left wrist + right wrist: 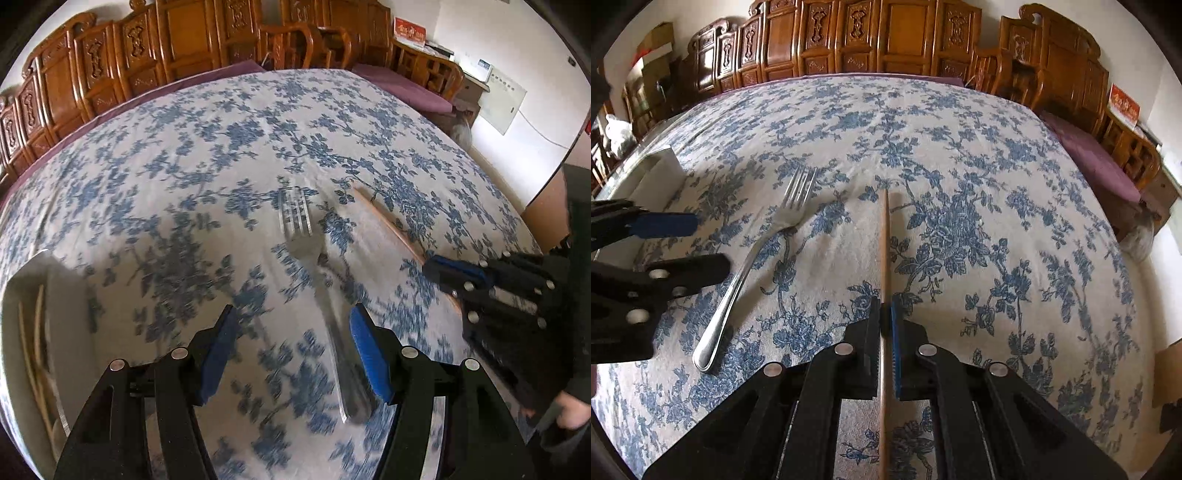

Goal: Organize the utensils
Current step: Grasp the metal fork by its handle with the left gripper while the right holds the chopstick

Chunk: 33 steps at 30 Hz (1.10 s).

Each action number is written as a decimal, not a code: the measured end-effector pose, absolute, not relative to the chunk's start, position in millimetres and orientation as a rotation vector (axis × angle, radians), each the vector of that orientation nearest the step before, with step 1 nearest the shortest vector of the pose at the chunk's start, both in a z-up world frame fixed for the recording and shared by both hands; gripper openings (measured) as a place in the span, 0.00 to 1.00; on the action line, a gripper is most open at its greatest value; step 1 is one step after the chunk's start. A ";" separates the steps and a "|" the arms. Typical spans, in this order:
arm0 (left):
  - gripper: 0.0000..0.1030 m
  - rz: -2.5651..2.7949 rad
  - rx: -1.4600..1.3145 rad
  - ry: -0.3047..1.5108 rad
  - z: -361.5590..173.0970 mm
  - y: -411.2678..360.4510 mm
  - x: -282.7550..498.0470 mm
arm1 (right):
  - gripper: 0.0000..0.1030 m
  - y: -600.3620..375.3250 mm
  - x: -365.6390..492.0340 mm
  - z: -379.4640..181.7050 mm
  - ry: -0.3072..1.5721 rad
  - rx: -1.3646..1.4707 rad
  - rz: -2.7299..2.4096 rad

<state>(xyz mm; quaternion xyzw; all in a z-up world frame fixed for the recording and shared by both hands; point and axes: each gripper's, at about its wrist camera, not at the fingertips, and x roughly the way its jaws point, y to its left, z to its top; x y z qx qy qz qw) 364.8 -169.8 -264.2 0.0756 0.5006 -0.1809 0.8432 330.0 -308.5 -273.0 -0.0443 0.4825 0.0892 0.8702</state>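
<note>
A steel fork [314, 266] lies on the blue-flowered tablecloth, tines pointing away. My left gripper [291, 343] is open, and the fork's handle lies between its pads, close to the right one. The fork also shows in the right wrist view [750, 266], with the left gripper [683, 240] beside it. My right gripper [885, 317] is shut on a wooden chopstick [884, 240] that points away over the cloth. In the left wrist view the chopstick [384, 218] runs into the right gripper [454, 273].
A white organizer box [40, 332] holding wooden chopsticks stands at the left; it shows as a white box [653, 170] in the right wrist view. Carved wooden chairs [871, 37] ring the table's far side. A purple cushion [1097, 158] lies at the right.
</note>
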 end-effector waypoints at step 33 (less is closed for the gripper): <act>0.06 -0.339 0.220 1.070 -258.1 -160.3 356.6 | 0.06 -293.3 324.6 -260.5 0.973 -0.125 0.172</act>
